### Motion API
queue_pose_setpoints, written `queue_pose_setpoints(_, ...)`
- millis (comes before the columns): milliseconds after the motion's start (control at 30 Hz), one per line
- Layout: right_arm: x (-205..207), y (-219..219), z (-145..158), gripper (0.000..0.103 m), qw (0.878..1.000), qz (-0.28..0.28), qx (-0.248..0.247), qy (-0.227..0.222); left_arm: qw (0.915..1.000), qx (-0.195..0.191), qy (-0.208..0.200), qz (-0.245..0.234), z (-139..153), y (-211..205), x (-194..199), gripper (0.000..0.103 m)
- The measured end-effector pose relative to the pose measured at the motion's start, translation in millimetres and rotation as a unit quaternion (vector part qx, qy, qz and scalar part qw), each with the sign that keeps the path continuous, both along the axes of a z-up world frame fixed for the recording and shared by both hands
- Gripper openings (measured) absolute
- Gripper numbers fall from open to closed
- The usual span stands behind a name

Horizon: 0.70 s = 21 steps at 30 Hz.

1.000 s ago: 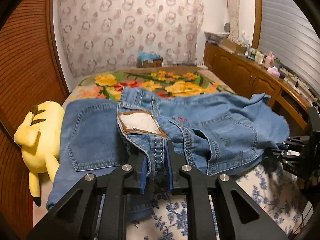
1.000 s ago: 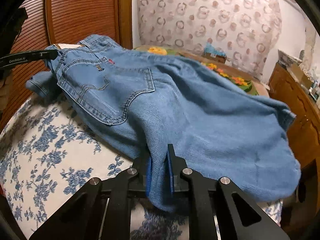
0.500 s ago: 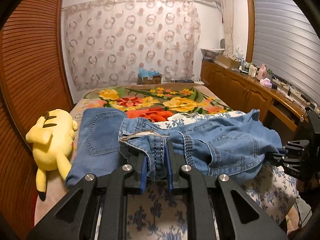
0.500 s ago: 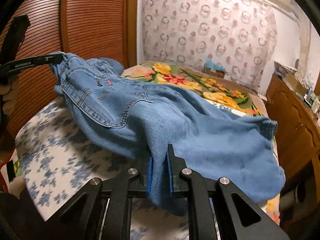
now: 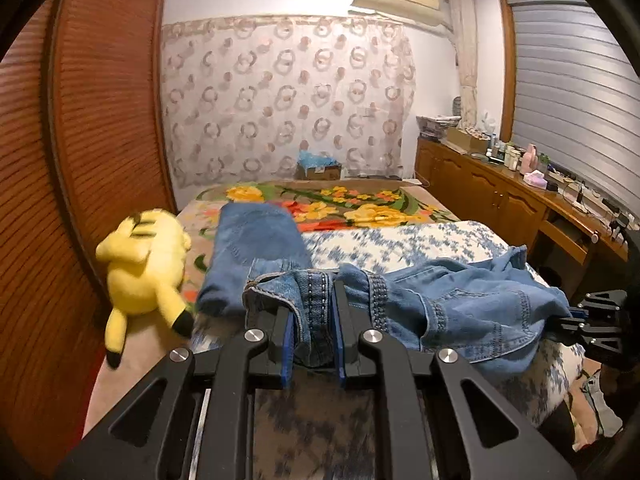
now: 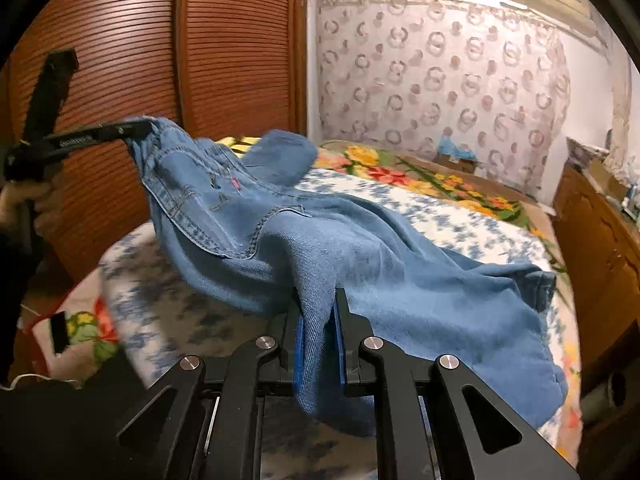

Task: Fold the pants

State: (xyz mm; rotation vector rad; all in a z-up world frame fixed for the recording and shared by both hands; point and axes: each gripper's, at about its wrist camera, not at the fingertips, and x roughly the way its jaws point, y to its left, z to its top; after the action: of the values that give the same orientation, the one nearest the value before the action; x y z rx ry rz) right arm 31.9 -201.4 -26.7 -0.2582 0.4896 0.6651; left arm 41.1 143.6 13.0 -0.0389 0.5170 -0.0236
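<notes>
The blue jeans (image 5: 460, 304) hang between my two grippers above the bed. My left gripper (image 5: 314, 320) is shut on the waistband near the fly. One leg (image 5: 256, 248) trails away over the bed. My right gripper (image 6: 318, 312) is shut on a fold of denim at the seat side; the back pocket (image 6: 216, 208) faces this camera and the cloth drapes down to the right (image 6: 480, 320). The left gripper also shows in the right wrist view (image 6: 136, 130), and the right gripper in the left wrist view (image 5: 576, 320).
A yellow plush toy (image 5: 140, 264) lies at the bed's left side by the wooden slatted wardrobe (image 5: 80, 160). The bed (image 5: 400, 240) has a blue floral sheet and a flowered blanket. A wooden dresser (image 5: 500, 200) with clutter stands at the right.
Both grippers have lifted and pulled back toward the bed's near end, dragging the jeans with them. The jeans bunch more between the grippers; more blue sheet shows beyond.
</notes>
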Motion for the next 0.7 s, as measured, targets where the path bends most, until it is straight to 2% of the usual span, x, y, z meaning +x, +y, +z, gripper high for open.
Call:
queue_pose_setpoints(100, -10.2, -1.2, -5.7, 0.012, 1.000, 0.020, 0.005, 0.010, 0.9996, -0.004, 0.022, 0.014, -16.9, 13.0, -11.6, 0.017)
queue_pose_setpoints(300, 4.6, -10.8, -18.7, 0.013, 0.999, 0.021, 0.006, 0.038, 0.9970, 0.008, 0.076, 0.015, -56.8, 11.2, -22.0, 0.018)
queue_pose_setpoints(433, 10.5, -16.2, -22.5, 0.019, 0.998, 0.022, 0.007, 0.057, 0.9951, 0.013, 0.097, 0.014, -70.2, 10.8, -30.3, 0.022)
queue_pose_setpoints(533, 14.6, -16.1, -20.3, 0.022, 0.997, 0.020, 0.009, 0.072, 0.9950, 0.009, 0.097, 0.022, -69.5, 13.0, -35.5, 0.034)
queue_pose_setpoints(700, 9.0, -22.5, -7.8, 0.031, 0.997, 0.010, 0.022, 0.077, 0.9976, 0.000, 0.064, 0.025, -54.6, 11.6, -45.2, 0.078)
